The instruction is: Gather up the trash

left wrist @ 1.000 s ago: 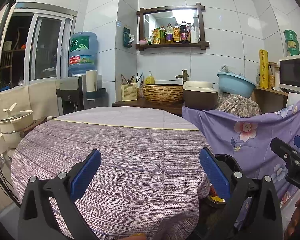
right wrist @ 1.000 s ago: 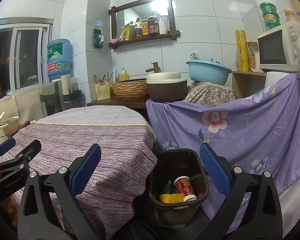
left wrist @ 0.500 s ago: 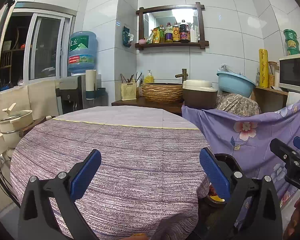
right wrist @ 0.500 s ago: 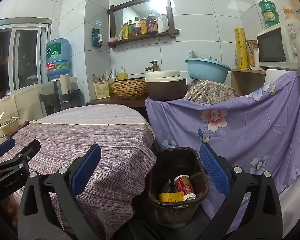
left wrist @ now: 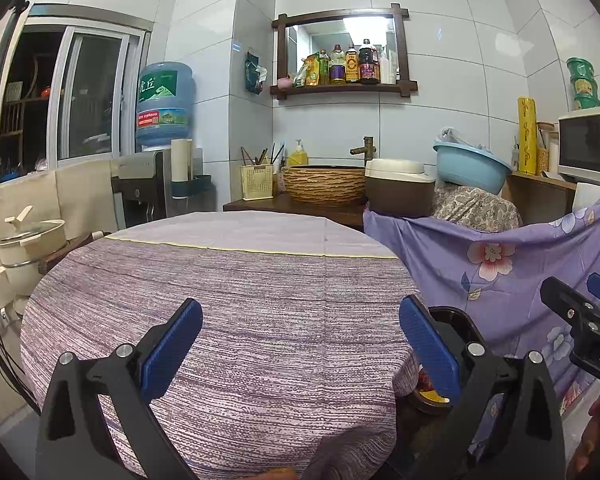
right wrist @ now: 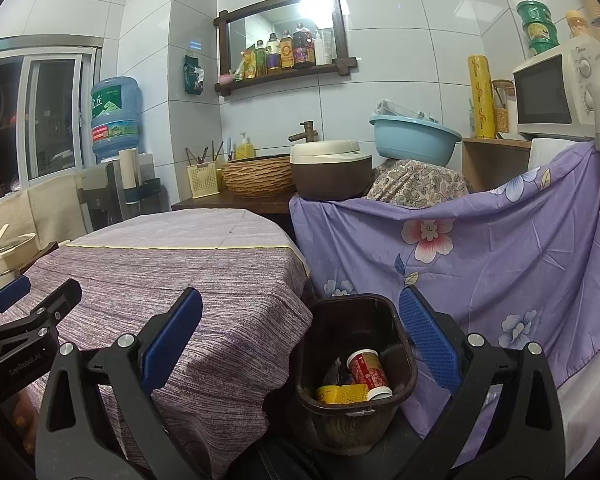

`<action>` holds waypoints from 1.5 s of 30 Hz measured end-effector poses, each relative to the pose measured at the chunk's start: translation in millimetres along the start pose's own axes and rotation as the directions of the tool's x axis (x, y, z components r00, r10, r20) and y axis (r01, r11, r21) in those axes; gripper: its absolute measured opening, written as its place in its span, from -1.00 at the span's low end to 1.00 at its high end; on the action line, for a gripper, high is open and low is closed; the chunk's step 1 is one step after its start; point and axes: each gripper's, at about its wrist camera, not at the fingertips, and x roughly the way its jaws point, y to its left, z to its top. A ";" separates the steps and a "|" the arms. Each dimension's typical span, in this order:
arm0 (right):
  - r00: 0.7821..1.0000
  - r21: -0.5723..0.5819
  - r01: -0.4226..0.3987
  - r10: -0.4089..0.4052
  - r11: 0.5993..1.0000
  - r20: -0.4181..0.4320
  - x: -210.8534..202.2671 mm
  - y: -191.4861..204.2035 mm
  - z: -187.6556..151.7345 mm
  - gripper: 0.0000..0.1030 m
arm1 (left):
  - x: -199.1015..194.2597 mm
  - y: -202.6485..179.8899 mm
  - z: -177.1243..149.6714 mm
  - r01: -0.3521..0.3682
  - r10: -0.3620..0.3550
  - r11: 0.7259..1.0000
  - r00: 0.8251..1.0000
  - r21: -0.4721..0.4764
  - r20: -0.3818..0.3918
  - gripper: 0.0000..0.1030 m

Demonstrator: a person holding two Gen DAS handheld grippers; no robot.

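A dark brown trash bin stands on the floor right of the round table. It holds a red paper cup, a yellow wrapper and other scraps. My right gripper is open and empty, above and in front of the bin. My left gripper is open and empty over the table's near edge. The bin's rim shows in the left wrist view behind the right finger. No trash shows on the tabletop.
A purple floral sheet drapes furniture right of the bin. Behind the table a counter holds a woven basin, a brown pot and a blue bowl. A water dispenser and a white pot stand at left.
The right wrist view has shifted slightly; the bin sits a little more centred between the fingers. The left gripper has hardly moved. Both stay open.
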 end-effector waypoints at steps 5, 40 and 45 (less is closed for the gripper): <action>1.000 0.001 0.001 -0.001 1.000 -0.003 -0.2 -0.9 -0.8 0.89 | -0.8 0.0 -0.8 0.009 -0.009 1.000 1.000 -0.001 0.002 0.90; 1.000 0.003 0.004 -0.004 1.000 -0.011 1.3 -3.5 -5.3 0.89 | 0.4 -2.8 -3.5 0.010 -0.010 1.000 1.000 0.003 -0.011 0.90; 1.000 0.010 0.006 -0.006 1.000 -0.012 2.2 -4.8 -5.5 0.89 | 1.6 -3.4 -3.4 0.009 -0.009 1.000 1.000 0.010 -0.011 0.90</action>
